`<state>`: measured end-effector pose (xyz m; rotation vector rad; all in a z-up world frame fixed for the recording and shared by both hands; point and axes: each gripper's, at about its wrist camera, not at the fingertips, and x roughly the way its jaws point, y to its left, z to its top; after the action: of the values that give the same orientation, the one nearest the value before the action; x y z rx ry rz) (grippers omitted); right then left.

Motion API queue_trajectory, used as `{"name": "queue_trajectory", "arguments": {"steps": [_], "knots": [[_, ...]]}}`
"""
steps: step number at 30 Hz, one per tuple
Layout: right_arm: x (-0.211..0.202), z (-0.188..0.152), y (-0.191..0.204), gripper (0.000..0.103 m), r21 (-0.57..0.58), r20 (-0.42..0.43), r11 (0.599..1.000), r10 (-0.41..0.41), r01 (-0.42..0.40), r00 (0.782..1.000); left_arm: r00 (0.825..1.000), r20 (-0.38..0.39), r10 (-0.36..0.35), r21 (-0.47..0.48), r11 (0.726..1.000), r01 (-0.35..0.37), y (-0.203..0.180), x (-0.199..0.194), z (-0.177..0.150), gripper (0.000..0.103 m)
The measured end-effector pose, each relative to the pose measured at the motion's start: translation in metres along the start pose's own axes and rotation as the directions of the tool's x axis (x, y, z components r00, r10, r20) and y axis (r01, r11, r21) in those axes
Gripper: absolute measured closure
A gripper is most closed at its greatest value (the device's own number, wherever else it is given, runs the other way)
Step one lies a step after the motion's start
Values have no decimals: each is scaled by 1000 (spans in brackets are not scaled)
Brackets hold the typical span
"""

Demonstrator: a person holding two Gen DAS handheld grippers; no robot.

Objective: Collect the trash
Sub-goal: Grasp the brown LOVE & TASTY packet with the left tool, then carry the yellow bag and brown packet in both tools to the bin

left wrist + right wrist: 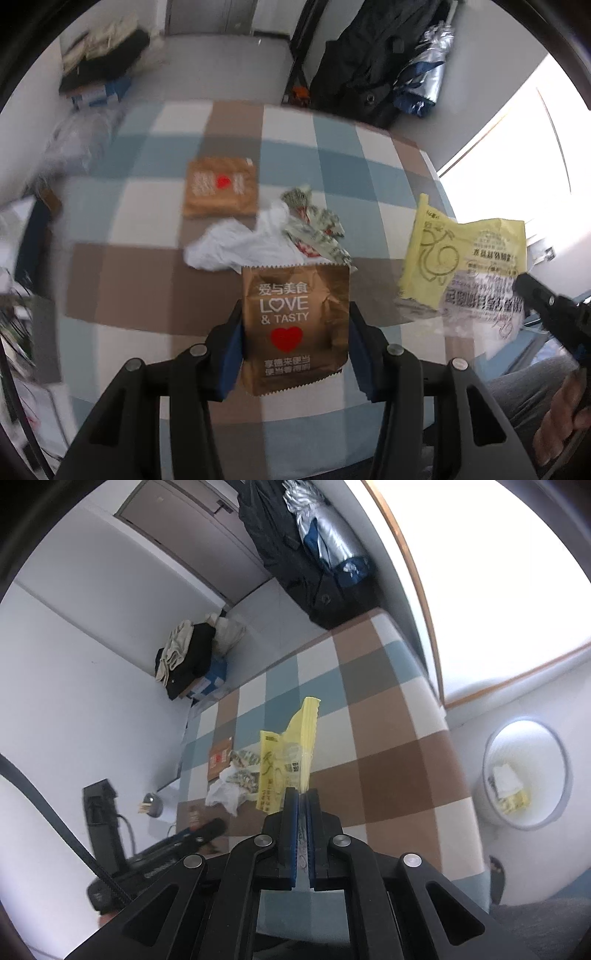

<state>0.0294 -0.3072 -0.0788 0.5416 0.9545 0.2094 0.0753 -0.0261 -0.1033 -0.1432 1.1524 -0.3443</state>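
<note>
Trash is in both your tongs: your left gripper [295,332] pinches the brown snack packet [295,325] by its sides, and your right gripper [303,808] squeezes the yellow wrapper [286,764] tight. The white bin [526,775] sits at 3 o'clock. Swing fast and the floppy wrapper could slip out.

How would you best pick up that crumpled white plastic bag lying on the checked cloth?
Grip the white plastic bag by its raised crumpled folds near the middle, coming straight down from above. It lies loose and flat-edged on the checked cloth, so a side approach would probably just push it along. The green printed wrapper rests against its right side, so the left half looks like the clearer spot.
</note>
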Motion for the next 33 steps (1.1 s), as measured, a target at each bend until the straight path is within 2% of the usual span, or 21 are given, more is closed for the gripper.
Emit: {"name": "queue_trajectory", "arguments": {"steps": [5, 8, 15, 19, 26, 30, 33], "knots": [[-7, 0, 5, 99, -35, 40, 999, -19, 20, 999, 998, 62, 2, -7, 1000, -2, 0, -29, 3, 58], [-14, 1, 9, 99, -51, 58, 998, -21, 24, 998, 994, 106, 9, 19, 1000, -11, -7, -45, 5, 58], [-42, 2, 8, 99, -37, 87, 999, -6, 9, 996, 978, 206, -25, 23, 1000, 21, -25, -77, 13, 58], [-70, 2, 5, 99, -42, 122, 999, -6, 11, 993, 964, 264, -28, 61, 998, 12, -41, -97, 17, 58], [-133, 12, -4, 99, -51, 221, 999, 7, 4, 975, 941, 317, -118, 141, 987, 77, -88, -123, 27, 58], [-176, 18, -11, 99, -68, 296, 997, -7, 29, 955, 928, 324, -185, 198, 972, 125, -121, -129, 34, 58], [-213, 22, -24, 99, -45, 362, 998, -28, 47, 932, 918, 311, -246, 233, 956, 177, -145, -128, 38, 58]]}}
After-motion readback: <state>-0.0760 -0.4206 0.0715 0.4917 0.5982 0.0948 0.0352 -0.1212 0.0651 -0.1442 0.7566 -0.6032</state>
